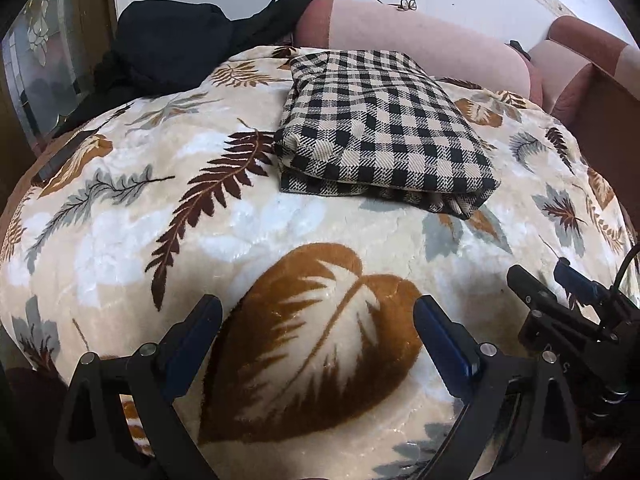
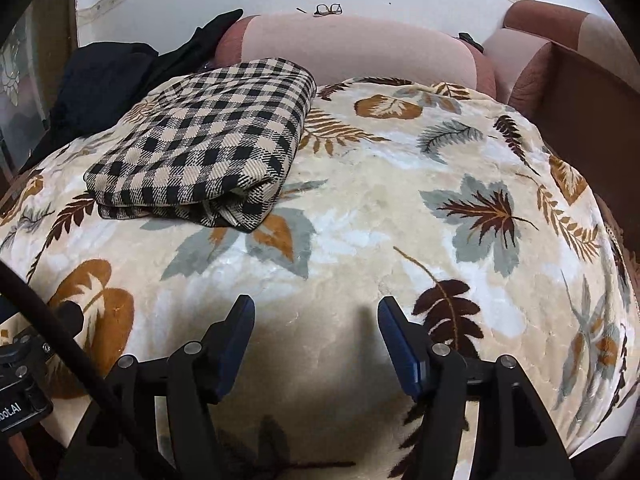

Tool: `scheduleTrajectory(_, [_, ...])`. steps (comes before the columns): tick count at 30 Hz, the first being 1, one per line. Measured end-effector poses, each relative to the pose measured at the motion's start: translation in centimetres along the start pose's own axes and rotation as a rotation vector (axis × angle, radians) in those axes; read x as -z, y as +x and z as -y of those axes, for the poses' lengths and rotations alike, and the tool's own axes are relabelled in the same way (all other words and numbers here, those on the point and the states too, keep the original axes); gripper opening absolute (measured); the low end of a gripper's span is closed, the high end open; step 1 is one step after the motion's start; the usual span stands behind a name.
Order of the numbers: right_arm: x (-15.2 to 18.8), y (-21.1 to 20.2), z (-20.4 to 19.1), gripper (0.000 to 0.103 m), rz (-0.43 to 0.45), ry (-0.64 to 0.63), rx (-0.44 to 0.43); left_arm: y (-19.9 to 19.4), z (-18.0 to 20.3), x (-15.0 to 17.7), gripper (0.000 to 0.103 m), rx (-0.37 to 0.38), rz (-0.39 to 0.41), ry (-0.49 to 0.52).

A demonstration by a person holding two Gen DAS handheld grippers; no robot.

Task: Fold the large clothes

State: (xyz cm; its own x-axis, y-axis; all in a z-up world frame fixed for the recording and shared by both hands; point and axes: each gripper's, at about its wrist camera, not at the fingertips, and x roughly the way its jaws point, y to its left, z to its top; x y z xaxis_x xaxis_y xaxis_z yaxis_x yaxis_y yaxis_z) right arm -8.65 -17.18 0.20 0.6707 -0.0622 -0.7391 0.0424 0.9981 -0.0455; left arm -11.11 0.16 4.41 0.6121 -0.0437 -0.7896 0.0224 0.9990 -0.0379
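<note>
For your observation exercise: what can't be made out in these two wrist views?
- Checked folded garment: its type, both views; the folds hide it.
- Black clothes: what they are, left view; bunched, cut off at the left.
- Small dark object on the pink cushion: too small, right view.

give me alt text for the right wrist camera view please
A folded black-and-beige checked garment lies on a leaf-patterned blanket, upper left. The right gripper hovers open and empty in the foreground, and eyeglasses rest on the pink sofa back behind.
</note>
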Motion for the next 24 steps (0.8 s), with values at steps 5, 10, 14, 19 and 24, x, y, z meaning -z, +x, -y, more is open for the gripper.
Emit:
scheduleTrajectory(5, [0.10,0.06,-0.12,0.069,-0.003,-0.001,-0.001,0.13,0.24,0.05,0.096,0.000,-0.006,0.008])
scheduleTrajectory(10, [0.08,0.20,0.12,0.070,-0.007,0.004,-0.002,0.18,0.32,0.14,0.096,0.005,-0.009,0.016])
scheduleTrajectory(14, [0.08,0.23,0.08,0.070,-0.009,0.001,-0.005,0.24,0.20,0.29,0.096,0.005,-0.014,0.022])
scheduleTrajectory(19, [0.17,0.30,-0.30,0.071,-0.008,-0.009,-0.005,0.34,-0.01,0.34,0.096,0.005,-0.019,0.020])
scheduleTrajectory(24, [0.17,0.20,-0.46,0.071,0.000,-0.012,-0.002,0.39,-0.07,0.34,0.096,0.005,-0.021,0.020])
